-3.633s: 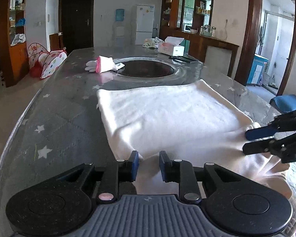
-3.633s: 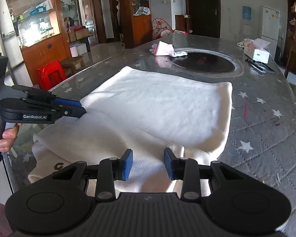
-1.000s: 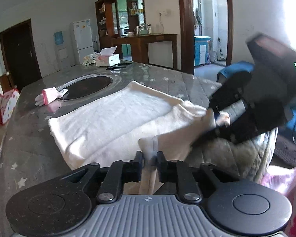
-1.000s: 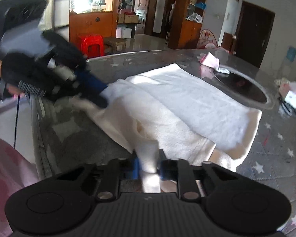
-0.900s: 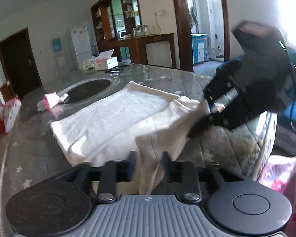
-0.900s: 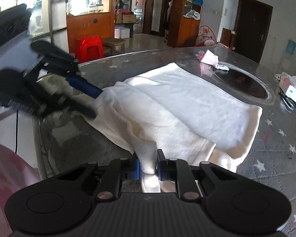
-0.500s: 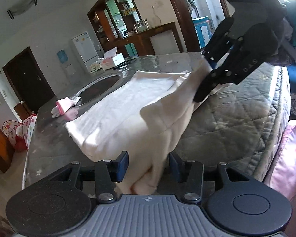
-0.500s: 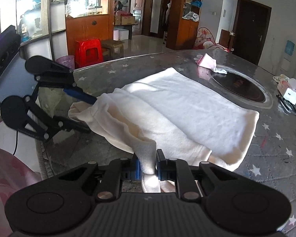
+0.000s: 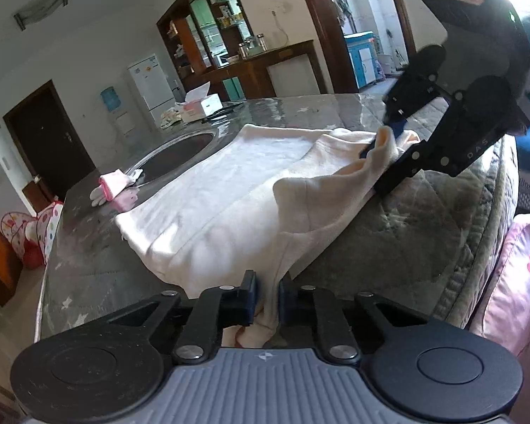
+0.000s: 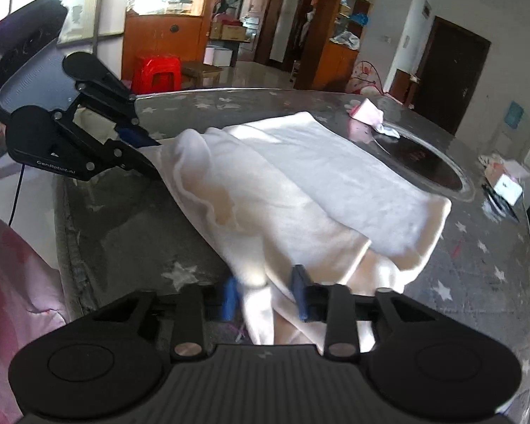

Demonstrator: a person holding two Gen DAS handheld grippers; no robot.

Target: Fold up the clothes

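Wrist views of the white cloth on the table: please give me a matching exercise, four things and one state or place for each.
1. left tool
2. right tool
3. pink and white glove
4. tissue box

A. beside the dark round inset
B. shut on the white cloth
C. at the far end of the table
D. open, cloth lying in the gap

Pairs: 1-B, 2-D, 3-A, 4-C

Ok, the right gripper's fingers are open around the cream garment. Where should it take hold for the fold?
Grip the bunched near edge of the cream garment lying between the right gripper fingers, coming in from the near side of the table. That edge looks raised off the surface, so the fingers can probably straddle it. The left gripper pinches the same edge farther along.
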